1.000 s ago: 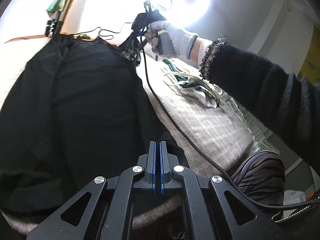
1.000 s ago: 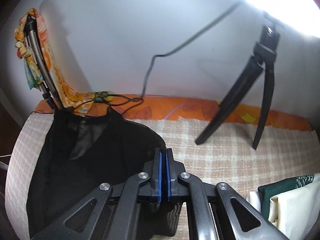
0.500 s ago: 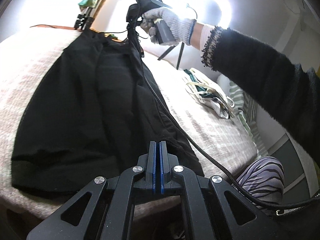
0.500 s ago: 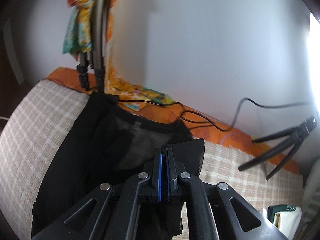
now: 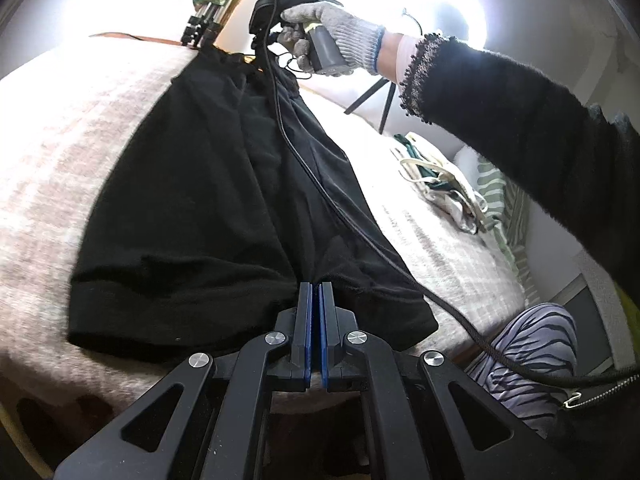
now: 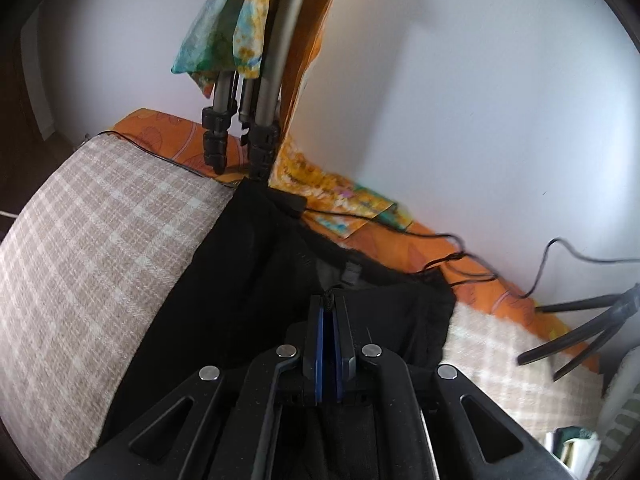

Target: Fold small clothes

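1. A bed covered in a beige-and-white checked woven blanket (image 5: 440,248) fills most of both views and serves as the landmark; an orange patterned sheet (image 6: 472,256) shows along its far edge against the pale wall.
2. A black, soft-knit garment (image 5: 192,208) lies spread lengthwise down the middle of the blanket, its hem at the near edge of the bed and its neckline at the far edge beside the orange sheet. One side panel is folded over toward the centre, forming a long ridge down the cloth.
3. A person's arm in a fuzzy black sleeve (image 5: 520,128) reaches over the blanket from the right side of the left wrist view, ending in a grey knitted glove (image 5: 340,36) that grips the handle of the right gripper above the neckline.
4. A small heap of cream, green and striped clothes (image 5: 444,188) sits on the blanket, well apart from the black garment, toward the bed's right side.
5. A dark tripod (image 6: 580,336) stands on the blanket near the far edge, right of the garment.
6. The left gripper (image 5: 316,292) has its blue-lined jaws pressed together on the garment's hem fold at the near edge of the bed.
7. The right gripper (image 6: 329,304) pinches a thin fold of the black fabric near the neckline; its jaws are opening, with the cloth between them.
8. A black cable (image 5: 328,200) trails across the garment.
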Demonstrator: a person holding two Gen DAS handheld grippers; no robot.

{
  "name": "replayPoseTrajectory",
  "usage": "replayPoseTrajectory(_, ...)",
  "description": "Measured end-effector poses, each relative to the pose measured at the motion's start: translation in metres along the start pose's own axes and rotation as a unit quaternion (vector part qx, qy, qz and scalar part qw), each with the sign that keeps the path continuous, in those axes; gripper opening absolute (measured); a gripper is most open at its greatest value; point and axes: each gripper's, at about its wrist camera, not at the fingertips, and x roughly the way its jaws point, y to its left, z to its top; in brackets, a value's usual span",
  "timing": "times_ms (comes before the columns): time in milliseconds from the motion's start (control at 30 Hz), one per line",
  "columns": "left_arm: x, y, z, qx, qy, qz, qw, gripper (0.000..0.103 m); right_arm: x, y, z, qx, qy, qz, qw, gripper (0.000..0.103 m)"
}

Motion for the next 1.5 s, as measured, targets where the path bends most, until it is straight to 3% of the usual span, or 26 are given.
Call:
replayPoseTrajectory(33,-0.003,-0.001,0.001,0.003,-0.003,0.006,1.0,0.002,-0.004,-0.002,-0.002,0.01,-0.004,0.014,1.0,0.028)
replayPoseTrajectory(67,-0.005,-0.003,0.001,0.006,-0.002,0.007,1.0,0.004,-0.01,-0.005,-0.003,0.013,-0.011,0.022,1.0,0.035)
replayPoseTrajectory(167,-0.014,-0.006,0.002,0.013,-0.001,0.006,0.9999,0.009,-0.043,-0.027,-0.011,0.029,-0.051,0.052,0.997,0.036)
replayPoseTrajectory(233,-0.023,-0.008,0.003,0.022,0.001,0.008,0.9997,0.019,-0.058,-0.05,-0.017,0.058,-0.062,0.068,0.994,0.037)
replayPoseTrajectory(367,-0.043,-0.011,0.013,0.061,-0.002,0.022,0.9979,0.023,-0.067,-0.104,-0.045,0.14,-0.045,0.107,0.983,0.038)
replayPoseTrajectory(533,-0.049,0.008,0.053,0.089,0.005,0.068,0.9937,0.023,-0.034,-0.115,-0.079,0.155,0.008,0.131,0.979,0.029)
replayPoseTrajectory(667,-0.045,0.024,0.09,0.088,0.003,0.078,0.993,0.023,-0.011,-0.109,-0.091,0.178,0.036,0.161,0.97,0.029)
replayPoseTrajectory(767,-0.044,0.028,0.11,0.103,-0.01,0.092,0.9904,0.023,0.003,-0.098,-0.097,0.175,0.052,0.162,0.97,0.029)
replayPoseTrajectory(867,-0.049,0.039,0.115,0.084,-0.018,0.088,0.9924,0.023,0.013,-0.092,-0.102,0.179,0.069,0.154,0.969,0.025)
replayPoseTrajectory(967,-0.047,0.046,0.113,0.064,-0.009,0.082,0.9945,0.023,0.016,-0.087,-0.106,0.182,0.067,0.148,0.97,0.003)
replayPoseTrajectory(1100,-0.049,0.04,0.109,0.085,-0.01,0.091,0.9922,0.023,0.002,-0.072,-0.101,0.149,0.041,0.133,0.979,0.0)
replayPoseTrajectory(1200,-0.051,0.04,0.11,0.083,-0.011,0.09,0.9924,0.023,-0.007,-0.056,-0.091,0.13,0.031,0.155,0.979,0.0)
replayPoseTrajectory(1267,-0.051,0.04,0.11,0.083,-0.014,0.092,0.9922,0.023,-0.012,-0.045,-0.086,0.112,0.026,0.188,0.975,0.007)
replayPoseTrajectory(1300,-0.051,0.039,0.111,0.085,-0.015,0.094,0.9918,0.023,-0.014,-0.041,-0.084,0.109,0.027,0.211,0.971,0.019)
replayPoseTrajectory(1333,-0.052,0.039,0.111,0.088,-0.017,0.097,0.9912,0.023,-0.016,-0.038,-0.083,0.112,0.031,0.248,0.962,0.042)
replayPoseTrajectory(1400,-0.053,0.039,0.111,0.091,-0.019,0.1,0.9906,0.023,-0.026,-0.037,-0.084,0.117,0.024,0.283,0.952,0.044)
replayPoseTrajectory(1500,-0.054,0.043,0.109,0.085,-0.016,0.104,0.9908,0.023,-0.05,-0.042,-0.09,0.103,-0.005,0.276,0.956,0.043)
